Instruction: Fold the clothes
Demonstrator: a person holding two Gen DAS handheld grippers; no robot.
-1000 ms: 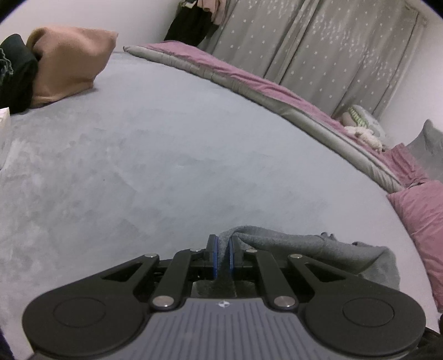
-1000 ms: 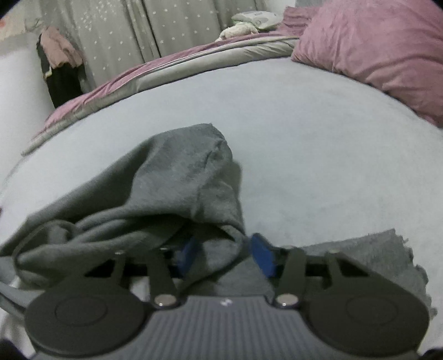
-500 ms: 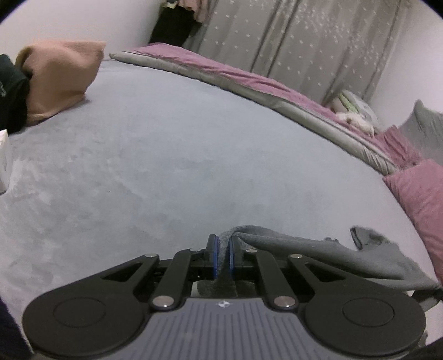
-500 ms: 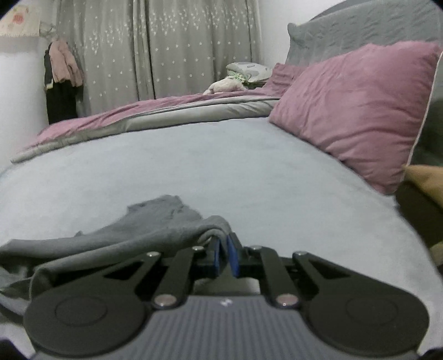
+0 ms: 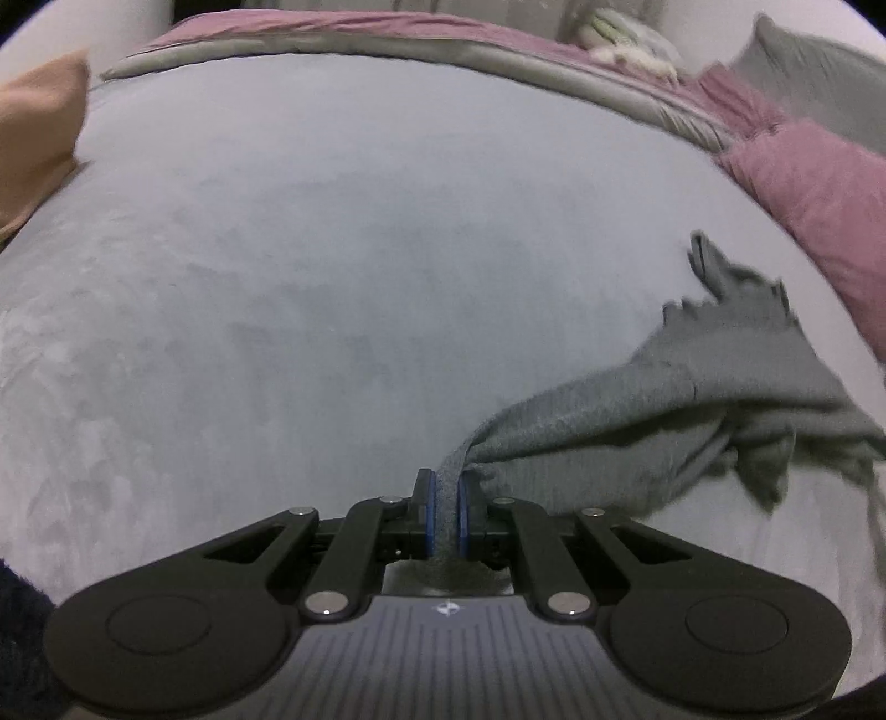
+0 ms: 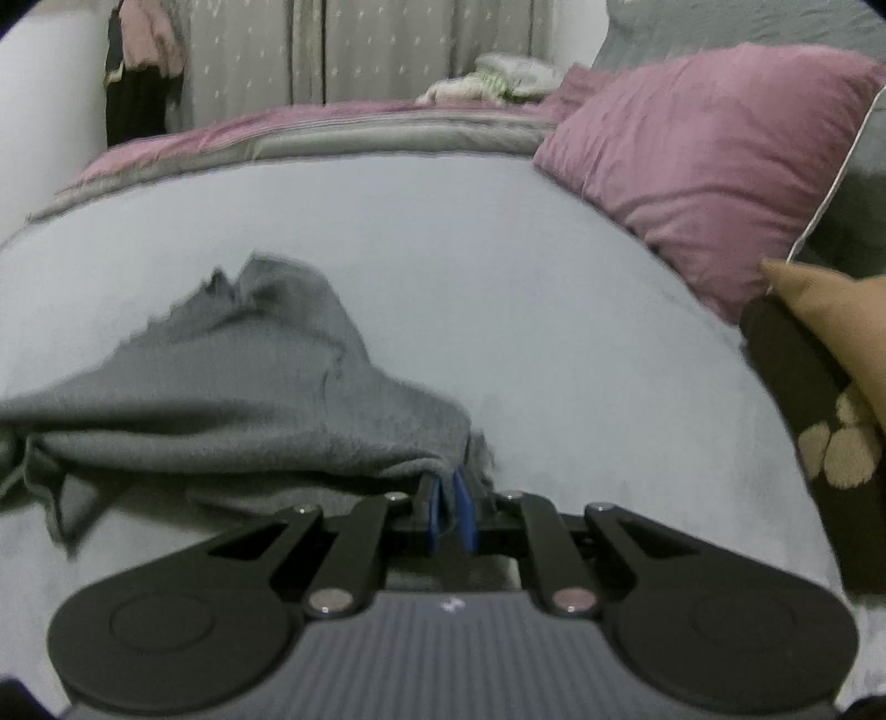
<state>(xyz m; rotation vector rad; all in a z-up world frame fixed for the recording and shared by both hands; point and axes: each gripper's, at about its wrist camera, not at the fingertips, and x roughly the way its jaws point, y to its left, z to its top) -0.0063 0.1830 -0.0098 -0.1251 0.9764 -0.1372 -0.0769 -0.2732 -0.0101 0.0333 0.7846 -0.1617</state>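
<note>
Stretched wider now, the grey knit garment (image 5: pixel 692 410) hangs between left tongs (image 5: pixel 443 507) and, seemingly, right tongs (image 6: pixel 449 512), both clamped on it.

You see a plain grey garment (image 5: pixel 692 410) on a pale blue-grey bedspread (image 5: pixel 332 277), mauve pillow (image 6: pixel 709 166), tan cushion (image 6: pixel 836 315), and grey curtains (image 6: pixel 360 50) speckled white.

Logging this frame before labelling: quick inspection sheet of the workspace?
Surface: grey-blue bedspread, mostly bare.
Job's things: grey garment, rumpled, stretched between both tongs.
Clutter: tan cushion at the left edge; dark cushion with paw print on the right.
Grippers: left tongs shut on the garment's edge; right tongs shut on its other end.
Cables: nothing seen.
Surroundings: pink pillow, folded duvet, dotted curtains.
</note>
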